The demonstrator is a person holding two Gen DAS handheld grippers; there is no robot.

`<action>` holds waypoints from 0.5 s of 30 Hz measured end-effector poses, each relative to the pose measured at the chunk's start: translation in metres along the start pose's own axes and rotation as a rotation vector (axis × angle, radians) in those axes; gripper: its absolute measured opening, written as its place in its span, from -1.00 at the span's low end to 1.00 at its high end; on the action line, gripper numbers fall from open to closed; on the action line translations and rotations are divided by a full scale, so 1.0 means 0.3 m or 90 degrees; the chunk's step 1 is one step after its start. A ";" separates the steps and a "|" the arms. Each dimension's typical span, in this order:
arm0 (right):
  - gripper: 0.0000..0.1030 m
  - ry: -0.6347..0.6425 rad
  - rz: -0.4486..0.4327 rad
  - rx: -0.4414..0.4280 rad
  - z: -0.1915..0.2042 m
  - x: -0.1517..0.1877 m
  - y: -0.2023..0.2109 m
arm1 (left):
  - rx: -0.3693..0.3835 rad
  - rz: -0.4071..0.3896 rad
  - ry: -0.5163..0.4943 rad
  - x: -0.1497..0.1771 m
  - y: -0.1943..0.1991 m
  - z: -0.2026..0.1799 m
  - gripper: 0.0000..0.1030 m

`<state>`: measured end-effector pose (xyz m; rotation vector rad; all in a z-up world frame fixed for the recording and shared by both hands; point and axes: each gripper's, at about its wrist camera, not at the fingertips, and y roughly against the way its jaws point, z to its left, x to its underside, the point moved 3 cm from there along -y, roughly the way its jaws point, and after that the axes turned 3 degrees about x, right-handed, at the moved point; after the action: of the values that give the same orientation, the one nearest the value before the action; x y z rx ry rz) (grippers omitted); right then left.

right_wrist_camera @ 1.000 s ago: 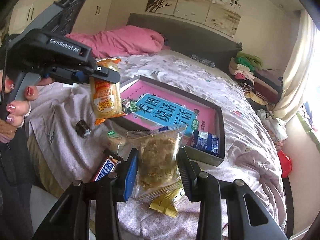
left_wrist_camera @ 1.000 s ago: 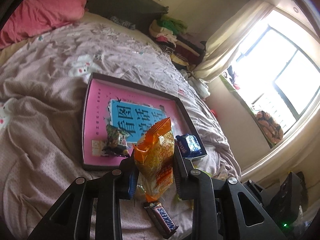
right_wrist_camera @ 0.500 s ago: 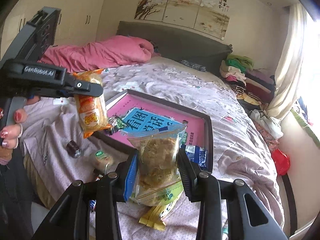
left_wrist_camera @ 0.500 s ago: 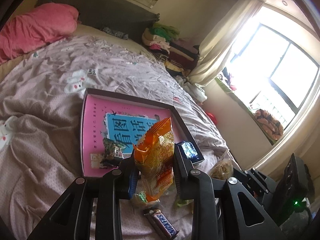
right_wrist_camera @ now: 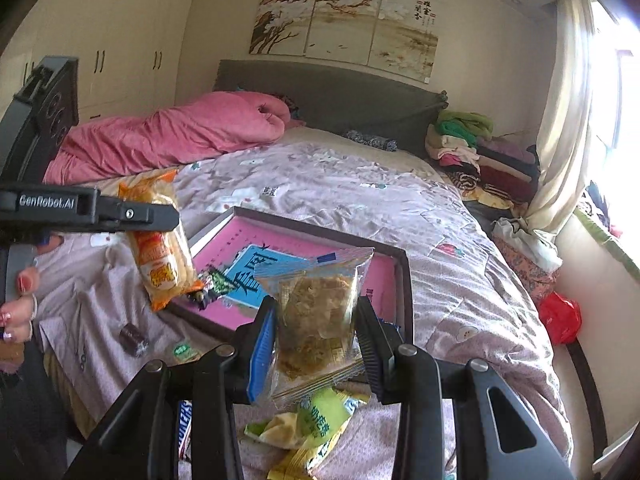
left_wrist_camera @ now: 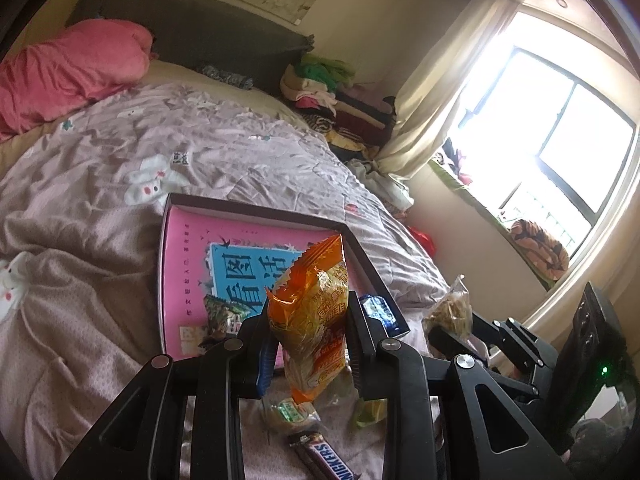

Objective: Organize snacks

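My left gripper (left_wrist_camera: pixel 310 344) is shut on an orange snack packet (left_wrist_camera: pixel 314 320), held upright above the near edge of a shallow dark-rimmed box (left_wrist_camera: pixel 256 210) with a pink and blue printed bottom. The same orange snack packet (right_wrist_camera: pixel 160 256) hangs left of the box (right_wrist_camera: pixel 406 276) in the right wrist view. My right gripper (right_wrist_camera: pixel 316 344) is shut on a clear packet of brownish snack (right_wrist_camera: pixel 316 304), lifted over the box's near right side. That clear packet (left_wrist_camera: pixel 450 314) shows at the right in the left wrist view. Inside the box lie a green-black packet (left_wrist_camera: pixel 222 314) and a blue packet (left_wrist_camera: pixel 380 312).
Loose on the quilt (left_wrist_camera: pixel 100 184) lie a Snickers bar (left_wrist_camera: pixel 326 458), a small green-label packet (left_wrist_camera: pixel 290 412), yellow-green packets (right_wrist_camera: pixel 316 424) and a dark round sweet (right_wrist_camera: pixel 134 338). A pink duvet (right_wrist_camera: pixel 172 140), a clothes pile (right_wrist_camera: pixel 480 148) and a window (left_wrist_camera: pixel 560 152) surround the bed. A hand (right_wrist_camera: pixel 20 304) holds the left gripper.
Both grippers have risen with their packets. The right gripper's clear packet now hangs higher over the box, and the loose snacks sit lower in both views.
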<state>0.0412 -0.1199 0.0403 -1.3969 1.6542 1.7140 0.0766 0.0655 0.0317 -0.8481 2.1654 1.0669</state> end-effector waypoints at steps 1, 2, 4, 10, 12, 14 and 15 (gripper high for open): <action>-0.23 -0.002 -0.002 0.002 -0.001 -0.006 -0.001 | 0.001 -0.004 -0.002 -0.002 0.000 -0.003 -0.40; -0.23 -0.005 -0.003 0.002 -0.005 -0.012 -0.004 | 0.003 -0.007 -0.004 -0.005 0.000 -0.005 -0.40; -0.23 -0.007 -0.005 0.004 -0.009 -0.018 -0.010 | 0.001 -0.013 -0.011 -0.010 -0.001 -0.011 -0.40; -0.23 -0.018 -0.013 0.007 -0.022 -0.033 -0.017 | 0.002 -0.020 -0.015 -0.015 -0.006 -0.015 -0.40; -0.23 -0.019 -0.017 0.007 -0.023 -0.039 -0.019 | -0.001 -0.022 -0.016 -0.018 -0.011 -0.016 -0.40; -0.23 -0.021 -0.020 0.008 -0.027 -0.043 -0.020 | -0.004 -0.022 -0.016 -0.023 -0.018 -0.015 -0.40; -0.23 -0.023 -0.020 0.007 -0.029 -0.046 -0.021 | -0.005 -0.022 -0.015 -0.026 -0.023 -0.013 -0.40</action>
<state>0.0556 -0.1215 0.0499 -1.3726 1.6117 1.6995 0.0859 0.0613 0.0362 -0.8692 2.1207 1.0635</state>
